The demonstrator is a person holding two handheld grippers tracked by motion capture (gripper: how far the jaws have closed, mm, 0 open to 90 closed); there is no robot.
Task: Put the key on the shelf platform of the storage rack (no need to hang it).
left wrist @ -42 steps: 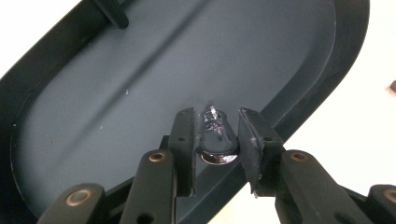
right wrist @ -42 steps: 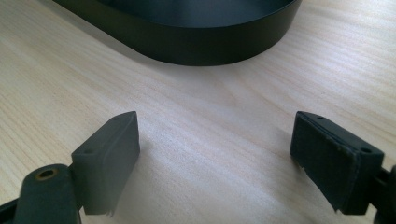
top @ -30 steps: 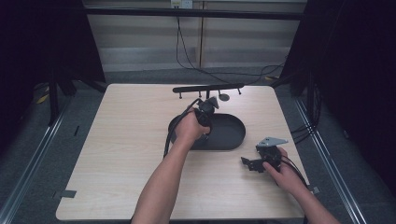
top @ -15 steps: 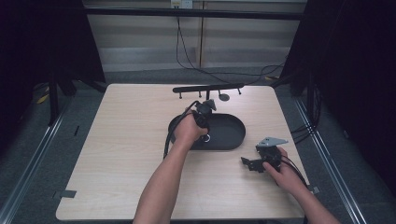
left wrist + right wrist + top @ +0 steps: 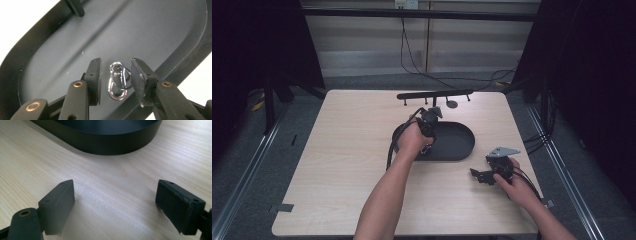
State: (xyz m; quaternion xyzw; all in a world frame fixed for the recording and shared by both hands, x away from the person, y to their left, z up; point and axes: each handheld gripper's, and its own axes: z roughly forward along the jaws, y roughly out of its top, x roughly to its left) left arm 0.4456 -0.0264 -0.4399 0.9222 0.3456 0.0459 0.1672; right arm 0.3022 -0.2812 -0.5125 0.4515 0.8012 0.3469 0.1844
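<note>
A small silver carabiner clip (image 5: 117, 82) lies flat on the floor of a black oval tray (image 5: 462, 145) at the table's middle. My left gripper (image 5: 427, 147) points down into the tray's left part. In the left gripper view it (image 5: 116, 77) is open, one jaw on each side of the clip with a narrow gap to each. My right gripper (image 5: 477, 175) rests low over the bare wood in front of the tray's right end. It (image 5: 115, 205) is wide open with nothing between its jaws, and the tray wall (image 5: 107, 143) lies just ahead.
A black bar with short pegs (image 5: 434, 95) stands along the table's (image 5: 337, 150) far edge, with a small round disc (image 5: 452, 104) beside it. Cables trail from both grippers. Dark curtains and rails flank the table.
My left gripper has come down and slightly nearer inside the tray, bringing its jaws around the clip. The right gripper has stayed where it was.
</note>
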